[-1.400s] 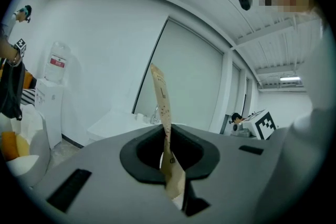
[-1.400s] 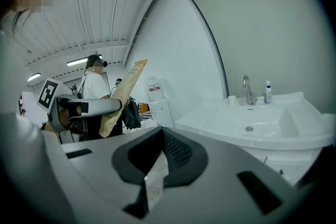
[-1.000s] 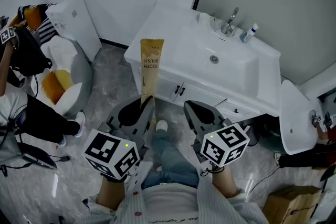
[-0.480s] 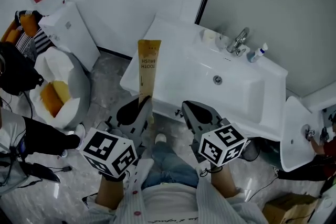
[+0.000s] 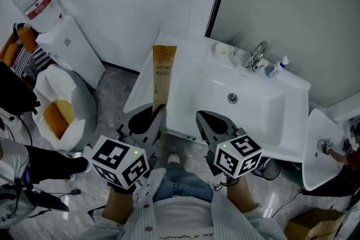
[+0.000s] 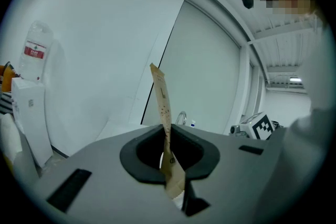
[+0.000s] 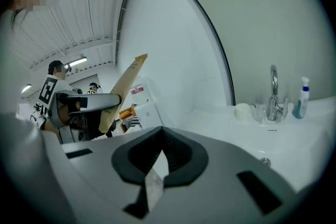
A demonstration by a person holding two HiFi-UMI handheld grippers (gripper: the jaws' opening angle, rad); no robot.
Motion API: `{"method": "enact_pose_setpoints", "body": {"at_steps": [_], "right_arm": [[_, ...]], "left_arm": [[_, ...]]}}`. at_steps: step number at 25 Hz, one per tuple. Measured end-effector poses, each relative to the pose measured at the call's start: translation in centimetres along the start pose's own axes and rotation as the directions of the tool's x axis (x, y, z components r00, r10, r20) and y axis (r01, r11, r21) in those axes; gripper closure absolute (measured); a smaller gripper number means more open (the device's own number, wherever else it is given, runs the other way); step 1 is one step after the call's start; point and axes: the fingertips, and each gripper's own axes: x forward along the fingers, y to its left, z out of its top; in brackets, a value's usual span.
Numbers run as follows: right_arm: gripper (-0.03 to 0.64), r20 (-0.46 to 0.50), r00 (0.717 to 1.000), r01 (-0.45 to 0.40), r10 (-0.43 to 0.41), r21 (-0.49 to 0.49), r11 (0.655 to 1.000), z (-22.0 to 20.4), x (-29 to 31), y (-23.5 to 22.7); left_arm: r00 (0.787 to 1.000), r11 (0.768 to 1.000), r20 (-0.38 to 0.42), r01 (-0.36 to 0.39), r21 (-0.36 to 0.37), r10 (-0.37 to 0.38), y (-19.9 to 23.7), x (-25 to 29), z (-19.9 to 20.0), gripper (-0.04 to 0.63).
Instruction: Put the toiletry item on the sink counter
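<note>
Nearest me, my left gripper (image 5: 159, 111) is clamped on the near end of the box (image 5: 162, 78), a flat brown toothbrush pack. The left gripper view shows the jaws pinching it edge-on. My right gripper (image 5: 203, 117) sits just beside it with its jaws together and nothing between them, so the left hand has the job.

The box's long axis runs straight on from the left gripper, away from me, so the box sticks out ahead like an extension of the jaws. Its far end reaches the left end of the counter (image 5: 185, 59), left of the basin (image 5: 239, 99). I can't tell how high it rides above the top.

Farther off, the faucet (image 5: 256, 55) stands at the back. The bare stretch ahead of the left gripper looks like the place to lay the box flat.
</note>
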Motion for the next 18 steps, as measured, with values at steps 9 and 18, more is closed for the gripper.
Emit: {"method": "enact_pose_setpoints", "body": {"at_steps": [9, 18], "right_arm": [[0.607, 0.009, 1.000, 0.003, -0.003, 0.012, 1.000, 0.7, 0.9, -1.5], [0.607, 0.002, 1.000, 0.011, -0.011, 0.034, 0.999, 1.4, 2.8, -1.9]], "left_arm": [[1.000, 1.000, -0.008, 0.010, 0.001, -0.010, 1.4, 1.9, 0.3, 0.557], [0.999, 1.000, -0.032, 0.023, -0.020, -0.024, 3.5, 3.1, 0.8, 0.557]]}}
